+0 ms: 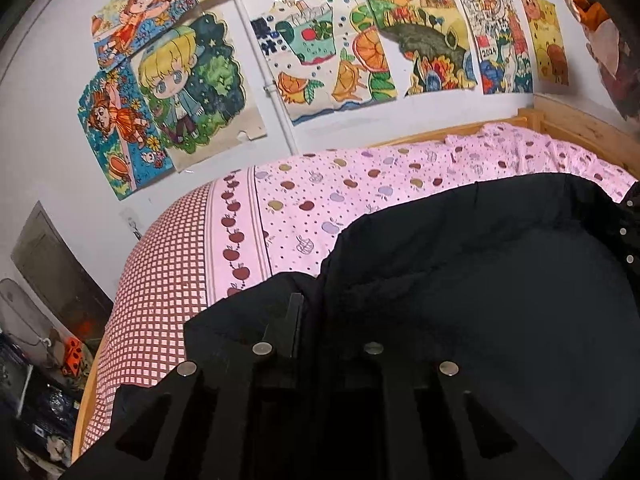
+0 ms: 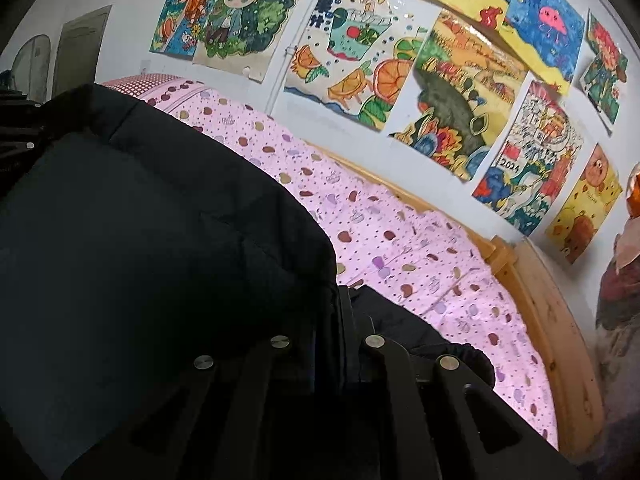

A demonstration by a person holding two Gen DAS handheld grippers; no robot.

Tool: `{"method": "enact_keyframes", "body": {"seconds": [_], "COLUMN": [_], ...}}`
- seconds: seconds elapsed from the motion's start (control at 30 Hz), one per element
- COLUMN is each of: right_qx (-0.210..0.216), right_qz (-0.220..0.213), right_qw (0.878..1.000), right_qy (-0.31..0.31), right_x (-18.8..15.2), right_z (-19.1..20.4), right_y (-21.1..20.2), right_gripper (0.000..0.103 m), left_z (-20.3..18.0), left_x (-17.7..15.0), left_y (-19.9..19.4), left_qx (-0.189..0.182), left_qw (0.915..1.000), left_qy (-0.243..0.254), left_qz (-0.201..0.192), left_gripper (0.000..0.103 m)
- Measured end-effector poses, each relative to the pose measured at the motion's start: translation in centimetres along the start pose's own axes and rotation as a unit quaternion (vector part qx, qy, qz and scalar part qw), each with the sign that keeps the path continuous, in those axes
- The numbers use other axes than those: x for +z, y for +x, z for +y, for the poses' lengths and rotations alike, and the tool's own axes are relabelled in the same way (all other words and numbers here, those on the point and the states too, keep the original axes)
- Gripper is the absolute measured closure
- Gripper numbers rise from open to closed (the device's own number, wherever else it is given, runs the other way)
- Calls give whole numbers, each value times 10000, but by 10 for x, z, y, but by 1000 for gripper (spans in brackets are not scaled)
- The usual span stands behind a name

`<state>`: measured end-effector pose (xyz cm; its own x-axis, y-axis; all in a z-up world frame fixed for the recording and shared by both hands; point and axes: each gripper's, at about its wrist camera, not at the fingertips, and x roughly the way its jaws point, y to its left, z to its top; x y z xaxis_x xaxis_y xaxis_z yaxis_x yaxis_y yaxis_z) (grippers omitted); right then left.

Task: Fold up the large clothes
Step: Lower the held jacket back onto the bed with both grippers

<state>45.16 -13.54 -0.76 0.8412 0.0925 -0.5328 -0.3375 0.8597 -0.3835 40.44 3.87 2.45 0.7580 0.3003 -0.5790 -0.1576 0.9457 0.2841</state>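
A large black padded jacket [image 1: 480, 280] lies across the pink apple-print sheet [image 1: 360, 184] of a bed. In the left wrist view my left gripper [image 1: 306, 304] is low at the jacket's left edge. Its fingers [image 1: 294, 320] stand close together with a fold of black cloth pinched between them. In the right wrist view the jacket [image 2: 140, 240] fills the left half. My right gripper [image 2: 340, 304] is shut on its right edge, where the cloth bunches around the fingertips. Dark fabric against the dark jaws hides the exact contact.
The sheet [image 2: 400, 240] continues to a wooden bed frame [image 2: 540, 300] at the far side and right. Its left end is red-checked [image 1: 160, 280]. Several colourful drawings [image 1: 312, 52] and a white pipe [image 1: 268, 80] are on the wall. Clutter [image 1: 40, 380] sits on the floor to the left.
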Motion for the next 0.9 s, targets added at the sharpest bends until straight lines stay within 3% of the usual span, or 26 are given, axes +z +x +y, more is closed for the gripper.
{"method": "enact_keyframes", "body": {"seconds": [0.27,0.43,0.57,0.73,0.83,0.9], "right_qx": [123,320,497,563,670,792], "right_qz": [137,206,151,-287,-575,-689], "right_qw": [9996,9979,9957,9942,9898,9864], "right_qy": [192,525,766,865,1121,1265], "right_x": [-7,-14,-19,-19,-18,-21], "right_z": [-1,-11,-18,-23,-32,-37], "right_y": [18,25,25,6,-16,-29], "right_gripper": [78,63,53,27,25,24], "left_z": [0,14,15,12,15,18], "left_x": [-4,-8,-9,-12,-17,-23], "left_y": [17,14,4,-32,-50,-60], "left_qx": [-140,-68,-224,-308,-589,-1014], "left_qw": [9996,9984,9979,9938,9894,9852], "left_qy": [-126,-562,-572,-499,-677,-868], "left_qz": [225,32,-223,-949,-1138,-1078], "left_gripper": [78,32,27,12,7,5]}}
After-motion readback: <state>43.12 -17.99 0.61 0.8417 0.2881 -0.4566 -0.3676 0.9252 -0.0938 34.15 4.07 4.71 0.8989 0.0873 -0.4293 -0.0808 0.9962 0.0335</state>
